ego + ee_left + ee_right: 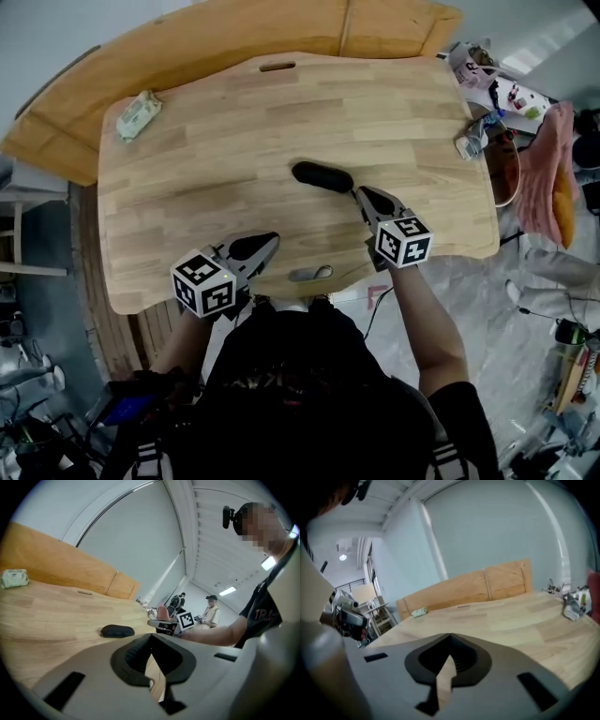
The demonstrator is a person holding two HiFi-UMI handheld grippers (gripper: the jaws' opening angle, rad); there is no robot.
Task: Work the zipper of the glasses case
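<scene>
Pale wooden tabletop (225, 122) fills the middle of the head view. The black glasses case (322, 176) lies near its centre, long axis running left to right, with the right end dipping slightly toward the person. The right gripper (360, 193) sits just beside that right end, tips almost at it, jaws pressed together on nothing. The left gripper (270, 241) is further off, below and left of the case, jaws likewise closed and empty. I'd judge the right hand the nearer for zipper work. The zipper is too small to read as open or shut.
</scene>
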